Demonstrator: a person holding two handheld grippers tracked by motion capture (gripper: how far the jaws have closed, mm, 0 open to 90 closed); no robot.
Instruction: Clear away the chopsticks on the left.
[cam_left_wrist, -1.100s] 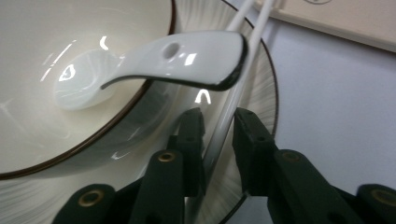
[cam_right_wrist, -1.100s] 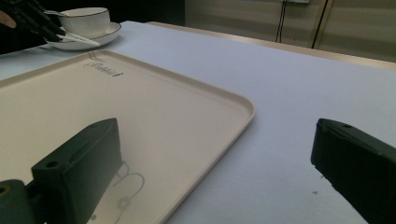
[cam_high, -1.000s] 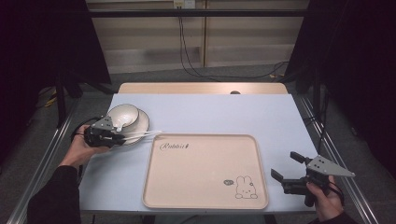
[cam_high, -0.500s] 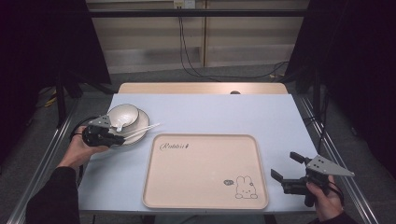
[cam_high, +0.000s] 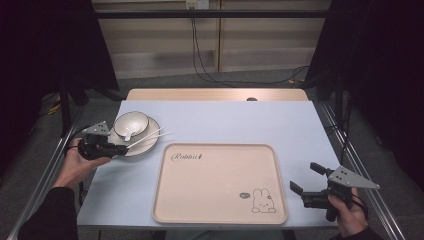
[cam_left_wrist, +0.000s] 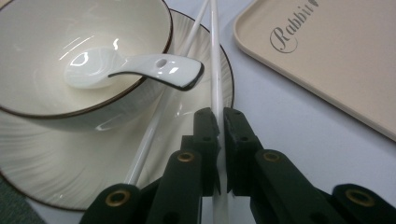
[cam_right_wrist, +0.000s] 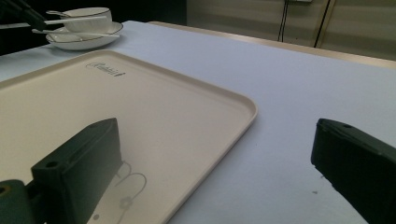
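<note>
A white bowl (cam_high: 131, 124) with a dark rim sits on a white plate (cam_high: 146, 146) at the table's left. In the bowl lies a white spoon (cam_left_wrist: 140, 70). Two white chopsticks (cam_high: 150, 136) lie across the plate, pointing toward the beige tray (cam_high: 220, 185). My left gripper (cam_high: 120, 148) is at the plate's near-left edge. In the left gripper view it (cam_left_wrist: 219, 114) is shut on one chopstick (cam_left_wrist: 215, 70), while the other chopstick (cam_left_wrist: 154, 135) lies loose beside it. My right gripper (cam_high: 305, 177) is held open just off the tray's right edge, with nothing between its jaws.
The tray is bare apart from a printed rabbit (cam_high: 261, 201) and the word "Rabbit" (cam_high: 186, 157). The pale blue table (cam_high: 240, 120) reaches back to a wooden strip. Metal rails run along both sides, and cables hang against the far wall.
The chopsticks' far ends have swung toward the back of the table, and my left gripper has drawn slightly left. The right gripper has not moved.
</note>
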